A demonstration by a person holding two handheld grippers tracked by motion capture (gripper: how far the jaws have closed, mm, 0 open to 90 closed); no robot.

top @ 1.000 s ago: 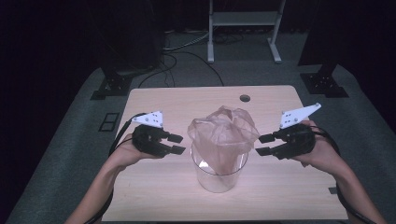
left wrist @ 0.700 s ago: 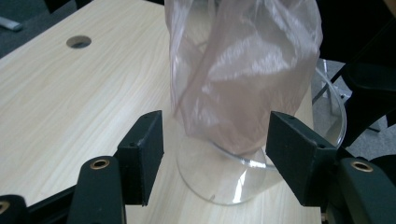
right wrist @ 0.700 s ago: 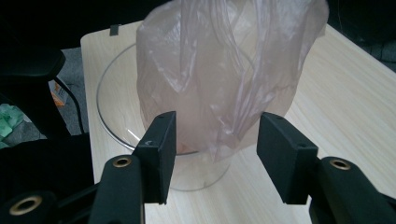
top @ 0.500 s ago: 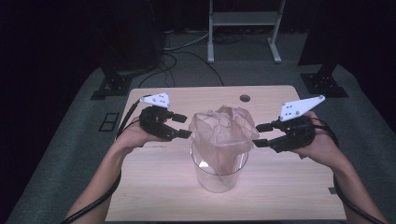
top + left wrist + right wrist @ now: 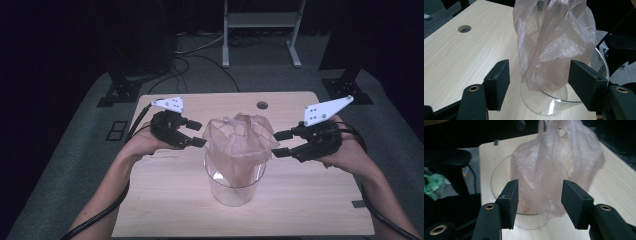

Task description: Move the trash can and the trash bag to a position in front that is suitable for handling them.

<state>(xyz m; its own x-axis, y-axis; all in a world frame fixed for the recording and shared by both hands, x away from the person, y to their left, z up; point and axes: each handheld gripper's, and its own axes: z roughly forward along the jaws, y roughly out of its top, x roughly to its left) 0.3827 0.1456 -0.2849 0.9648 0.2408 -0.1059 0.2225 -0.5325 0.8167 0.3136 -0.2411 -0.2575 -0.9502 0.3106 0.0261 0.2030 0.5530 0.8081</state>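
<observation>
Right now we have our left gripper (image 5: 199, 133) hanging just off the left flank of the thin pinkish plastic bag (image 5: 239, 140), jaws standing wide with nothing pressed between them; they have just been opening, and in the left gripper view the crumpled film sits ahead of the pads, framed by them but not pinched. Our right gripper (image 5: 278, 144) mirrors it on the other flank, jaws likewise apart and bare, the bag (image 5: 554, 167) rising beyond its two black pads in the right gripper view. Between the two stands the bag itself, its lower part tucked down into the clear cylindrical container (image 5: 235, 187), its upper part billowing above the rim in loose folds. The container (image 5: 556, 105) stands upright near the middle of the tabletop (image 5: 165, 200), closer to us than the small round hole (image 5: 262, 105) at the far edge. What the coming move turns on, as we judge it, is that the bag runs vertically, mouth upward, while both grippers point level and inward at its sides from opposite directions, at about the height of the loose film above the rim. Neither gripper is clearly nearer; each sits just beside its own edge of the film, so we would close each on the side facing it.
</observation>
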